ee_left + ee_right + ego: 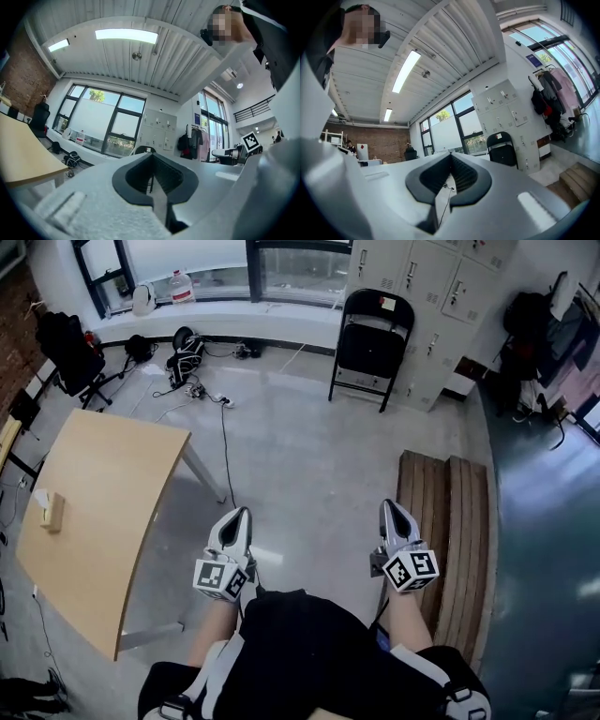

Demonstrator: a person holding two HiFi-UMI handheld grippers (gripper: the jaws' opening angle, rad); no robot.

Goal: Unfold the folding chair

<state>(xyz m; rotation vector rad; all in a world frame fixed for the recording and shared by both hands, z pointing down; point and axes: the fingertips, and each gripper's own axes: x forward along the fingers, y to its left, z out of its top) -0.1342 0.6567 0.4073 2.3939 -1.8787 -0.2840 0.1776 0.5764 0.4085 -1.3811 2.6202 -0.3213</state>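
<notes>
A black folding chair (370, 346) leans folded against the white lockers (427, 296) at the far wall; it also shows as the chair (502, 149) in the right gripper view and just past the jaws as the chair (143, 150) in the left gripper view. My left gripper (243, 513) and right gripper (388, 505) are held side by side over the floor, well short of the chair, both pointing toward it. Both are shut with nothing between the jaws.
A wooden table (94, 517) stands at the left with a small block (52, 511) on it. A low wooden slatted platform (448, 521) lies at the right. Cables and bags (186, 357) lie under the window; an office chair (70, 354) is at far left.
</notes>
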